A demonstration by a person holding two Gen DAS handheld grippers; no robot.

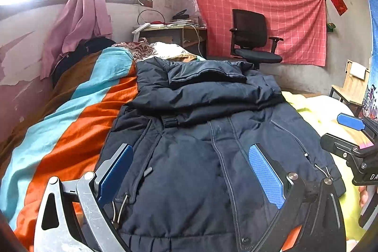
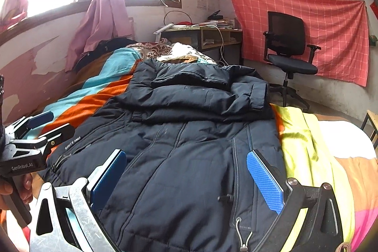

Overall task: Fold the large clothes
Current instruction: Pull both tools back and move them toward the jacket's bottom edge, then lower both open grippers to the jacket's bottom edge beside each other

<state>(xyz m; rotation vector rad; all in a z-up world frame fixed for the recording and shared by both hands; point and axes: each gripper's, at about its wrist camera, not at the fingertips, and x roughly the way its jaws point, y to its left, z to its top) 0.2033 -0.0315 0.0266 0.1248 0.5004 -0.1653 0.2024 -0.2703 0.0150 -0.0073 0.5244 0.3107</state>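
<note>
Now I hold two grippers over a dark jacket [image 1: 189, 157] that fills the centre of both frames, spread on a striped blanket [image 1: 78, 115] with its sleeves already folded across the chest. My left gripper [image 1: 191, 171] and right gripper [image 2: 186, 171] both hang wide open, gripping nothing, above the hem at lower centre. To fold well, I judge each should pinch a hem corner and lift evenly toward the collar.
</note>
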